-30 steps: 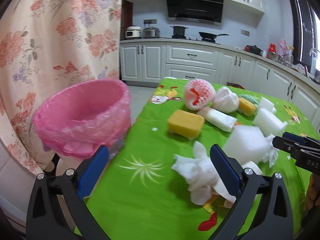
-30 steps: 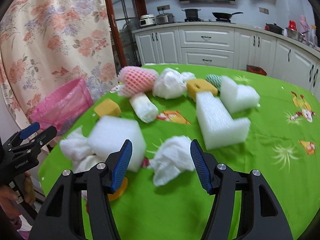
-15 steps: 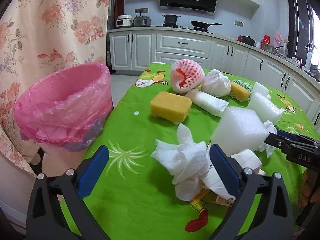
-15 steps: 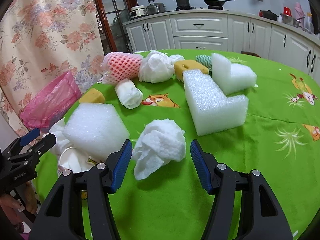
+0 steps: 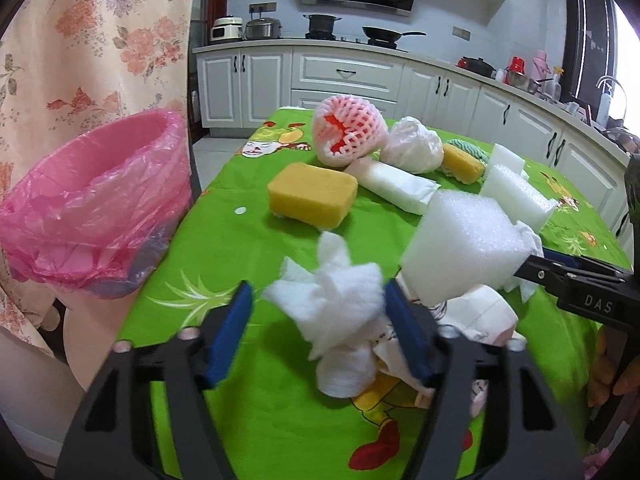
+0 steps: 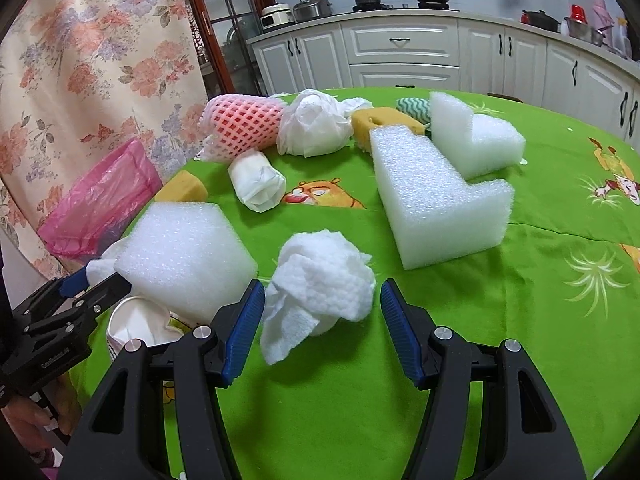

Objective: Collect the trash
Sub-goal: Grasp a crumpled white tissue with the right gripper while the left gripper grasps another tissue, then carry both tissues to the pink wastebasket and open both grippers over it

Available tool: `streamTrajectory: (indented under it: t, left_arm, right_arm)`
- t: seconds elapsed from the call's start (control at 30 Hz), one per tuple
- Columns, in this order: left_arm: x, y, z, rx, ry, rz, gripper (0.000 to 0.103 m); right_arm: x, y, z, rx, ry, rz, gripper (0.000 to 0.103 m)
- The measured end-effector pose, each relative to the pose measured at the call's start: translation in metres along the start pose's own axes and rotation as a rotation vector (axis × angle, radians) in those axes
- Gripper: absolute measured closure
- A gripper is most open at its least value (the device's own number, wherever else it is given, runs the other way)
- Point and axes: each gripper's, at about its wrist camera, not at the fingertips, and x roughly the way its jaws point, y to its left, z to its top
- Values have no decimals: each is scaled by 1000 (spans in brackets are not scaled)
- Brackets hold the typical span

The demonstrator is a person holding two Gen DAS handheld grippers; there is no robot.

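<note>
Our left hand-held gripper (image 5: 316, 316) has just been closing round the crumpled tissue (image 5: 336, 300) on the desk (image 5: 224, 240), not yet clenched (right one (image 6: 322, 312) likewise straddles its own wad (image 6: 320, 280)); pink-lined bin (image 5: 92, 204) lies leftward.

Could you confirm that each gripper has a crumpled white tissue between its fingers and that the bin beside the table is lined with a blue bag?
Not quite: the bin is lined with a pink bag, as the left wrist view shows. The rest holds: the left gripper and the right gripper each have a crumpled white tissue between the fingers.
</note>
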Motion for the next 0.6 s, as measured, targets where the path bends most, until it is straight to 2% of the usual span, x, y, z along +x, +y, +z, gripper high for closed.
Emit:
streamTrajectory:
  t: [0.1,0.2,0.27,0.43,0.6]
  left_arm:
    - [1,-3,-2,19,0,-15,65]
    - [0,-10,-4,60,-17,-5,74]
    - [-2,-13,-5,76,-27,-8,79]
    - [-12,-17,-5,103,-58,0,82]
    - [-25,-13,-3,89,-88,13,82]
  right_arm:
    - [0,2,0,-9,-3,10,61]
    - [-1,0,-1,-3,-4,22,75]
    - [-4,2,-1,-12,-14,23,80]
    - [-14,14,-3,-87,-57,0,84]
    - [-20,14,-6,-84,-64,-5,84]
